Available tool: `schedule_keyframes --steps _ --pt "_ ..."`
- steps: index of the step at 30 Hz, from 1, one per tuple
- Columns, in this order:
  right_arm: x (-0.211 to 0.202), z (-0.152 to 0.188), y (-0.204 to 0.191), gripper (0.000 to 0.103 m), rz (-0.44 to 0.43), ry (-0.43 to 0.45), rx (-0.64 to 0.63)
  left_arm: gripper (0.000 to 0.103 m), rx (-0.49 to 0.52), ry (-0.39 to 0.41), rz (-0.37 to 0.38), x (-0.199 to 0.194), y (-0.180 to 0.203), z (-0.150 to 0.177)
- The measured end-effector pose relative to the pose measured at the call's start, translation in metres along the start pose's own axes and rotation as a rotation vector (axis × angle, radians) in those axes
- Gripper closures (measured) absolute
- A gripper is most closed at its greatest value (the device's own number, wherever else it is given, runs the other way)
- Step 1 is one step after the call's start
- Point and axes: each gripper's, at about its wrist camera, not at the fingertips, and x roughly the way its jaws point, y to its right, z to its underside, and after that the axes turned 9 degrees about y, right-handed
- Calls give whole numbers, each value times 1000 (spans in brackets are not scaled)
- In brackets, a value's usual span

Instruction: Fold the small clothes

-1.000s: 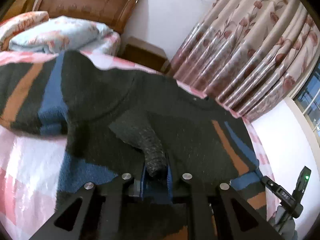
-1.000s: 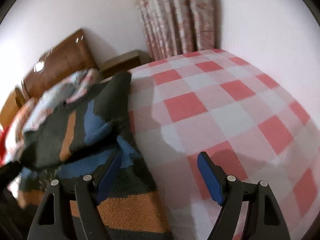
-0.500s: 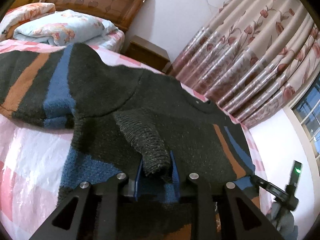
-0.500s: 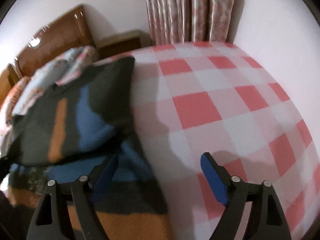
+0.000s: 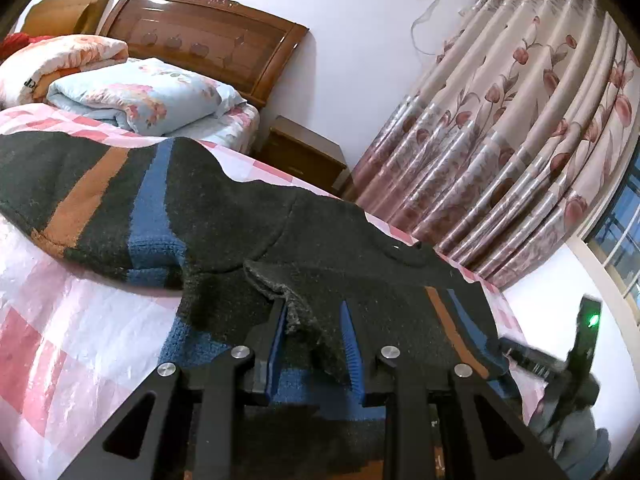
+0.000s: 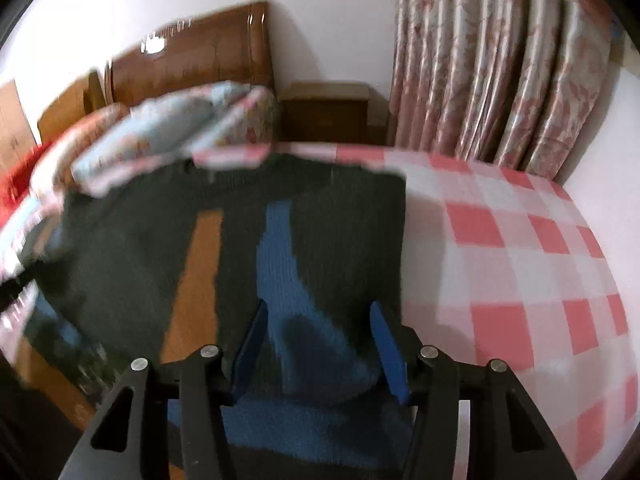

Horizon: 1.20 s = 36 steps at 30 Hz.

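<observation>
The right wrist view is smeared by motion: the dark knit sweater with orange and blue stripes (image 6: 224, 248) loses its left edge into blur, and the folded floral quilts (image 6: 168, 128) beyond the right gripper (image 6: 316, 340) are streaks. The sweater's near hem is hidden beneath both grippers' black frames. In the left wrist view, a black device with a green light (image 5: 584, 344), right of the left gripper (image 5: 314, 340), is blurred and cannot be identified.

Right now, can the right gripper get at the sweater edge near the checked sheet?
Probably yes. The right gripper is open and hangs over the sweater, and nothing lies between it and that edge; the sheet beside it is bare.
</observation>
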Motion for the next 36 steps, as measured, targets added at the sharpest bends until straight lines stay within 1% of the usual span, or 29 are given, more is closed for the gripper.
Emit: schedule_keyframes --steps 3,5,7,8,9,10,11,12,13,15,16,18,19,20,22,23,24,25,26,27,29,30,31,32,33,34,35,36 --pt "9 -28 16 0 -15 29 37 76 8 -16 -6 5 2 1" --pt "26 -45 22 0 -24 34 49 75 2 -15 -5 3 0 1" --pt "48 -53 26 0 -62 0 64 74 -9 -13 -12 4 -1 1" --pt "63 -54 26 0 -88 -44 56 74 -13 -16 -17 4 -2 1" --pt "76 -54 27 0 -78 -89 35 74 -17 -19 -20 5 -3 1" --pt "85 -52 26 0 -65 -99 8 74 -19 -21 -22 5 -3 1" --pt "84 -55 25 0 -71 -85 -4 74 -18 -21 -23 6 -3 1" --pt "84 -58 26 0 -74 -100 5 74 -17 -22 -24 6 -3 1" --pt "83 -61 28 0 -76 -94 12 74 -19 -22 -23 6 -3 2" --pt "79 -67 31 0 -80 -52 23 74 -18 -19 -19 6 -3 2" --pt "83 -67 32 0 -82 -56 25 74 -22 -19 -21 6 -4 2" --pt "98 -63 30 0 -72 -103 1 74 -29 -18 -23 6 -5 1" --pt "98 -65 27 0 -78 -89 -23 74 -32 -15 -22 6 -5 1" --pt "100 -69 24 0 -83 -108 -27 74 -38 -14 -24 6 -6 1" --pt "97 -74 21 0 -46 -120 -28 74 -57 -13 -27 5 -10 1" --pt "86 -74 16 0 -7 -114 -28 74 -67 -10 -27 5 -12 0" --pt "76 -74 9 0 0 -102 -31 73 -78 -5 -28 4 -13 0" --pt "63 -73 -2 0 -20 -82 -41 73 -93 1 -33 4 -16 -1" --pt "51 -69 -19 0 -58 -70 -65 73 -106 6 -37 3 -18 -2" --pt "39 -62 -38 0 -85 -69 -108 73 -119 11 -43 3 -21 -2" --pt "25 -45 -70 0 -90 -65 -188 73 -142 18 -55 2 -25 -3" --pt "21 -36 -82 0 -99 -76 -220 73 -147 20 -59 1 -25 -3" --pt "24 -22 -96 0 -105 -107 -260 73 -148 22 -62 1 -25 -3" --pt "32 -11 -102 0 -89 -135 -283 73 -149 23 -64 1 -25 -3" --pt "33 -2 -103 0 -71 -131 -280 73 -152 25 -66 1 -25 -3" --pt "29 0 -99 0 -65 -113 -222 73 -164 27 -65 0 -27 -3" --pt "28 -1 -95 0 -58 -127 -195 73 -180 31 -61 0 -30 -3" --pt "22 -2 -93 0 -32 -108 -175 73 -198 36 -57 -2 -33 -4"
